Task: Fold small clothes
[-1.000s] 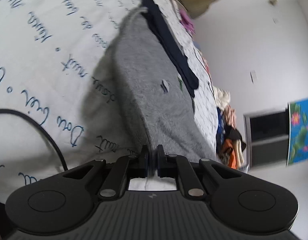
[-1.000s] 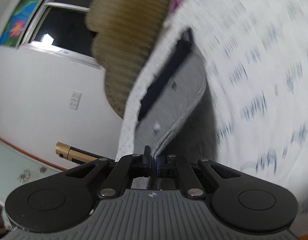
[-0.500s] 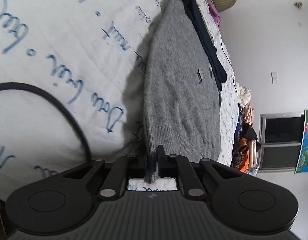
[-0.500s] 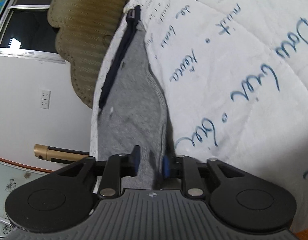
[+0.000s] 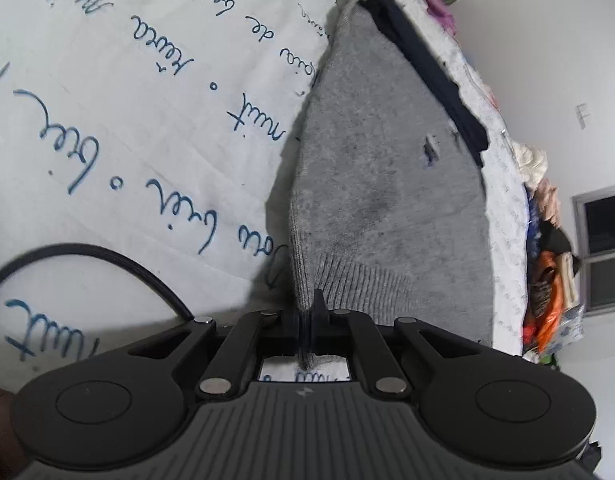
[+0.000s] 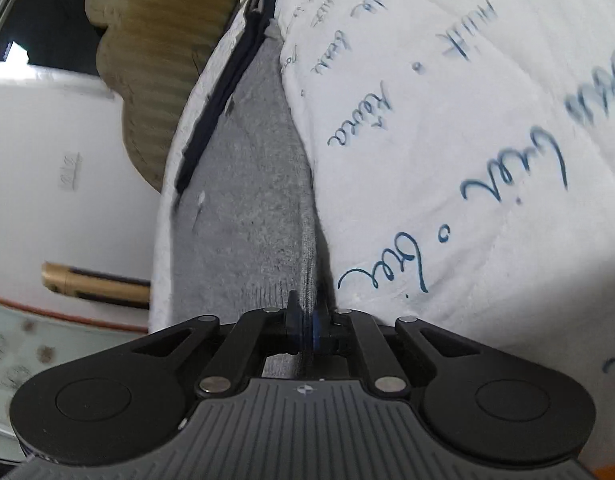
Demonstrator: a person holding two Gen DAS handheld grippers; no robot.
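A grey knit sweater (image 5: 379,168) with a ribbed hem lies flat on the white bedspread (image 5: 127,100). My left gripper (image 5: 305,312) is shut on a raised fold of that hem, and grey fabric runs back between its fingers. In the right wrist view the same sweater (image 6: 259,200) stretches away along the bed's edge. My right gripper (image 6: 305,312) is closing its jaws on the sweater's near edge, with the pads pressing the knit.
A dark navy garment (image 5: 423,68) lies along the sweater's far side, also seen as a navy garment (image 6: 227,80). A black cable (image 5: 107,260) curves over the bedspread (image 6: 467,120). A clothes pile (image 5: 547,272) sits past the bed. A tan headboard (image 6: 159,60) stands behind.
The right gripper came down with the sweater, opened over its edge half a second ago, and has shut on it again. The sweater now lies flatter. The left gripper kept its grip.
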